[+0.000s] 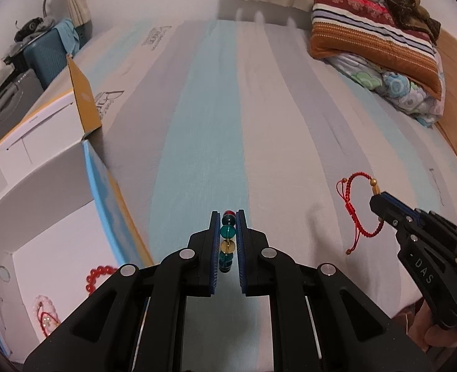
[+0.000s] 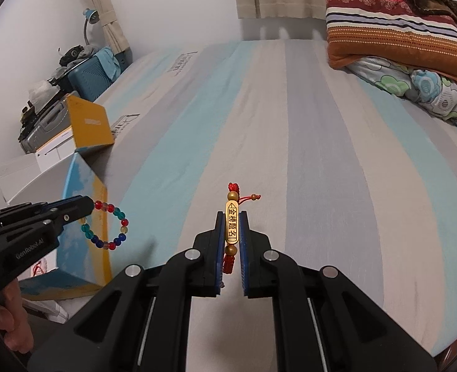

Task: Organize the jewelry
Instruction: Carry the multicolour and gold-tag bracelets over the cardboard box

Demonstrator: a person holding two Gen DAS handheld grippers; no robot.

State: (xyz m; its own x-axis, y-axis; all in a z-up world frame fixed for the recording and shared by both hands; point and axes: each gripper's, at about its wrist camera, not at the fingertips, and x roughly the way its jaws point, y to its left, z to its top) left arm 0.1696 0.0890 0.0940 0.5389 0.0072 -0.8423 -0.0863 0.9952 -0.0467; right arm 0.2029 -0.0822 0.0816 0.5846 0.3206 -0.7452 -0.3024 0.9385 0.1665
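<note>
With both bracelets pinched and off the bedsheet [image 1: 275,117], we hold the glass-bead bracelet [image 1: 228,241] clamped between the left gripper [image 1: 227,248] fingers, its loop hanging free so nothing snags. Our right gripper [image 2: 231,241] is closed on the red cord bracelet [image 2: 232,226] at its gold plate, the firmest part to pinch. The white box [image 1: 42,204] sits near left, open, with a red bead bracelet [image 1: 99,274] and a pink one [image 1: 44,305] inside; we judge these two belong there too.
</note>
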